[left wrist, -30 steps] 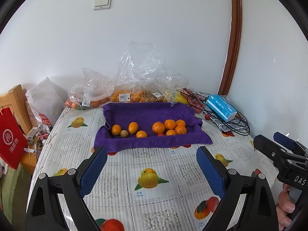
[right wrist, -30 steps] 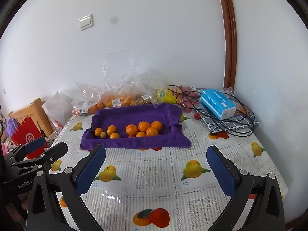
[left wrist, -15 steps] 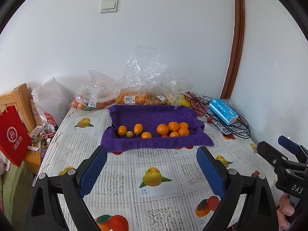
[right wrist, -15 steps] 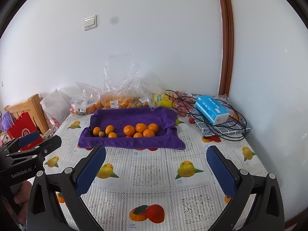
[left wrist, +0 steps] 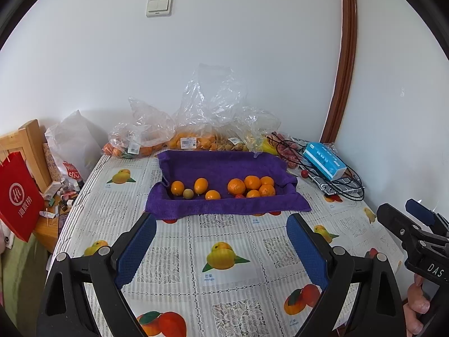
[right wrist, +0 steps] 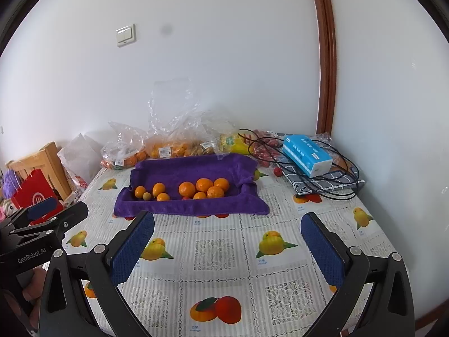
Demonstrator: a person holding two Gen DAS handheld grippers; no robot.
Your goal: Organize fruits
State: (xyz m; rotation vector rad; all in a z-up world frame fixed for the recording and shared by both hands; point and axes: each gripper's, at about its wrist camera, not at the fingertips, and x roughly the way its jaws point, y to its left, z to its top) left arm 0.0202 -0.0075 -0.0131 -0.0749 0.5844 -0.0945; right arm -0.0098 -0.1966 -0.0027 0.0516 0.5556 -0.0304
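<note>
Left wrist view: nearest the lens, the left gripper (left wrist: 220,241) hangs over the tabletop (left wrist: 179,236) with its blue-padded jaws spread wide and nothing between them, only the fruit-printed cloth below. At the right edge of that view the right gripper (left wrist: 404,219) shows side-on, a person's hand (left wrist: 418,306) on its handle; in the right wrist view the right gripper (right wrist: 227,237) also stands wide open and empty above the tabletop. Farther back lies a purple towel (left wrist: 224,205) draped over a shallow tray, its front edge hanging onto the tabletop. Inside sit the oranges (left wrist: 252,186): a cluster toward the right, with a small red fruit (left wrist: 239,196) tucked at its front, and a looser group (left wrist: 200,185) toward the left with one small brownish round fruit (left wrist: 188,193) among them. Behind the towel, against the wall, stand clear plastic bags of fruit (left wrist: 193,140). To the right of the towel a blue tissue box (left wrist: 324,161) rests on a checked cloth with black cables (left wrist: 348,188) looped around it. Off the tabletop's left edge hangs a red paper bag (left wrist: 18,196).
</note>
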